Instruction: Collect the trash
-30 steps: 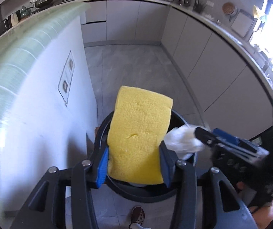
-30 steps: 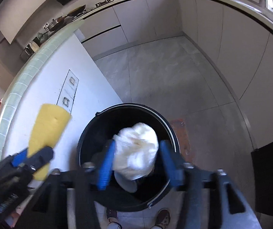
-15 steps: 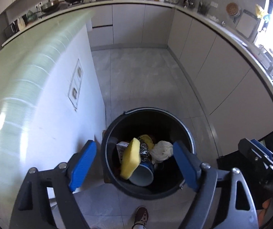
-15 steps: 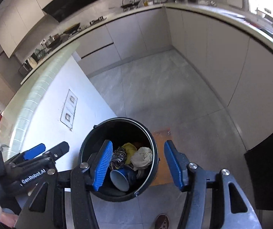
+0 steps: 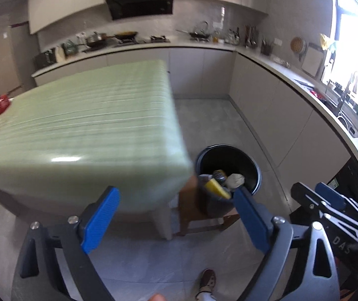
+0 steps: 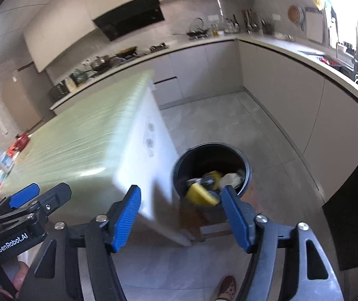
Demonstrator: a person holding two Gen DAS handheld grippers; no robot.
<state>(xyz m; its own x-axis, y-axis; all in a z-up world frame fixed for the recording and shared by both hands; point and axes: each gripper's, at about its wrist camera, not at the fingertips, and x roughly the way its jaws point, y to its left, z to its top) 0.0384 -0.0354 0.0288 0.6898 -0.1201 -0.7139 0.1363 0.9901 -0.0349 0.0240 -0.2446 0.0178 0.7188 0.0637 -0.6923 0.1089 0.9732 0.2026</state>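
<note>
Left wrist view: the left gripper [image 5: 176,215] is empty, blue-padded jaws opening wide; the right gripper [image 6: 180,215] likewise, nothing between them. Trash sits in the round black plastic bin [image 5: 251,161] beside the green-topped island [image 5: 83,125] — a yellow foam sponge [image 5: 217,188], a crumpled white paper wad [image 5: 234,180]. Both look light and squashy; pinch mid-body.

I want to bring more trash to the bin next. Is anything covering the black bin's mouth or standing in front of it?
Nothing visible does. The black bin has no lid on; the yellow sponge and crumpled paper lie inside. The green-topped counter stands beside it.
</note>
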